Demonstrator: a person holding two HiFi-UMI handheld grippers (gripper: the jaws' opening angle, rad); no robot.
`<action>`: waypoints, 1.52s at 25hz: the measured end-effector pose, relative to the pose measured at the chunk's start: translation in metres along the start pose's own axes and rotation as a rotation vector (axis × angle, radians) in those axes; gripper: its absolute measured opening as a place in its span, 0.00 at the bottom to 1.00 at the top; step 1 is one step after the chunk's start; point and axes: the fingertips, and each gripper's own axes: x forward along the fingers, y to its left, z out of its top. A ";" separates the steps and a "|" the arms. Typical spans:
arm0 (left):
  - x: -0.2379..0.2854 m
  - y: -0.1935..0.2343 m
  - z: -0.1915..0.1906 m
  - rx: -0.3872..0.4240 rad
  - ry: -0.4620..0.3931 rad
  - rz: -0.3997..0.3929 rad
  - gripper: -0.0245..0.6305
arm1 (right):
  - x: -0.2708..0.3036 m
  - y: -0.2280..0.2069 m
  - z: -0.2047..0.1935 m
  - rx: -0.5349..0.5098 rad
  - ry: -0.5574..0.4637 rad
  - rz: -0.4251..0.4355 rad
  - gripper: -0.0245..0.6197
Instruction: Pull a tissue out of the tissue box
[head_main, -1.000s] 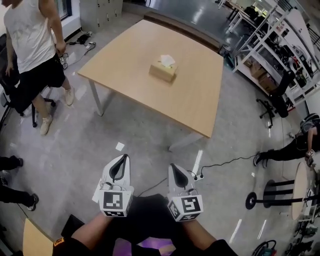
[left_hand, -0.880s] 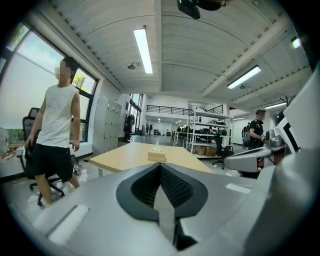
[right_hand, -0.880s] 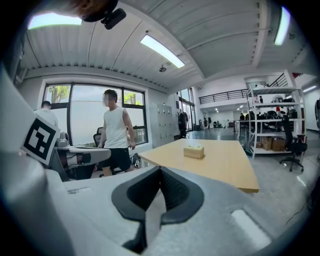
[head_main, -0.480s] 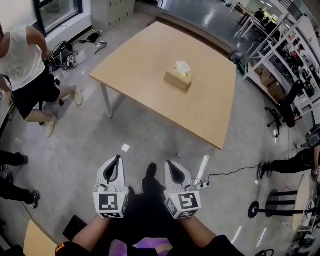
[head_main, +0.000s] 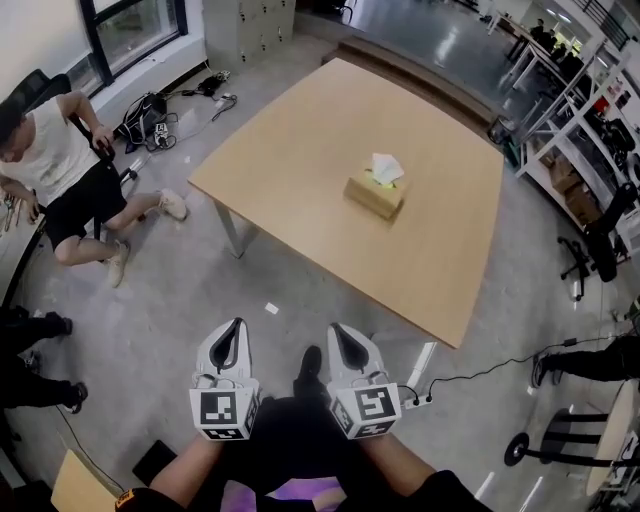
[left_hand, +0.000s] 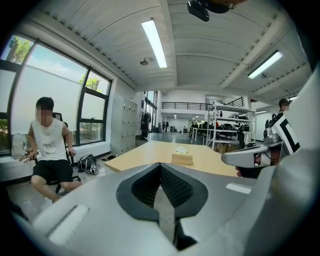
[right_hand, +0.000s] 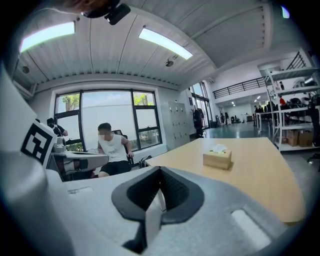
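Note:
A tan tissue box (head_main: 375, 195) with a white tissue (head_main: 386, 168) sticking up from its top stands near the middle of a light wooden table (head_main: 300, 150). My left gripper (head_main: 232, 345) and right gripper (head_main: 343, 345) hang side by side over the grey floor, well short of the table's near edge. Both are shut with nothing in them. In the left gripper view the tissue box (left_hand: 182, 158) is small and far beyond the shut left gripper (left_hand: 160, 167). The right gripper view shows the tissue box (right_hand: 217, 158) to the right of the shut right gripper (right_hand: 160, 172).
A person in a white top (head_main: 60, 170) sits at the left by the windows, with cables (head_main: 160, 110) on the floor nearby. A power strip (head_main: 415, 398) and its cord lie near my right gripper. Shelving (head_main: 590, 120) and an office chair (head_main: 600, 240) stand to the right of the table.
The table and tissue box have come closer and lower in the head view. The person in white now sits at the left. Both grippers stay shut, side by side.

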 end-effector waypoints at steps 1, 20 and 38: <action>0.009 -0.003 0.003 0.003 0.005 0.002 0.06 | 0.007 -0.008 0.002 0.006 0.003 0.004 0.03; 0.136 -0.082 0.034 0.105 0.066 -0.098 0.06 | 0.051 -0.128 0.031 0.086 -0.006 -0.015 0.03; 0.315 -0.114 0.064 0.128 0.083 -0.395 0.06 | 0.130 -0.224 0.061 0.082 0.084 -0.297 0.03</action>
